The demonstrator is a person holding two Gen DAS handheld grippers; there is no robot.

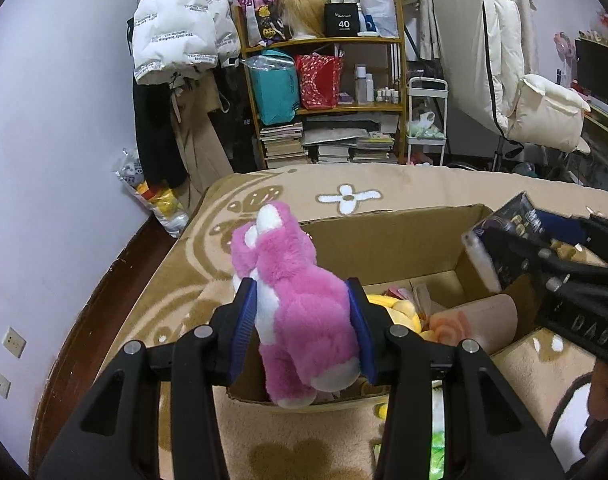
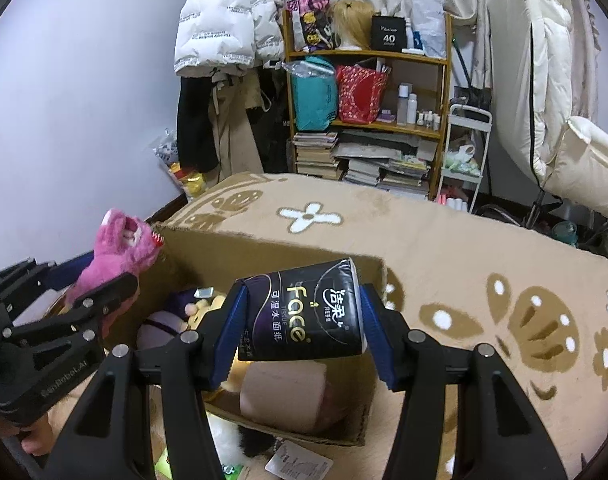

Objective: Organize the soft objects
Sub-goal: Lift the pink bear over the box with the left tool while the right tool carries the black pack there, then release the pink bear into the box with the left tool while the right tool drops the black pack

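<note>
My left gripper (image 1: 302, 320) is shut on a pink plush bear (image 1: 300, 304) and holds it above the left end of an open cardboard box (image 1: 384, 240) on the bed. The bear also shows in the right wrist view (image 2: 120, 256). My right gripper (image 2: 300, 332) is shut on a black tissue pack (image 2: 308, 312) marked "face", held over the box (image 2: 208, 248). The pack shows in the left wrist view (image 1: 504, 240) at the right. Inside the box lie yellow plush (image 1: 400, 312), a pink roll (image 2: 284, 392) and other soft toys.
A beige flowered blanket (image 2: 444, 240) covers the bed. Behind it stand a wooden shelf (image 1: 328, 108) with bags and books, hanging coats (image 1: 180, 40), a white cart (image 1: 428, 120) and a cream chair (image 1: 544, 112). A plastic bag (image 1: 156, 200) sits on the floor by the wall.
</note>
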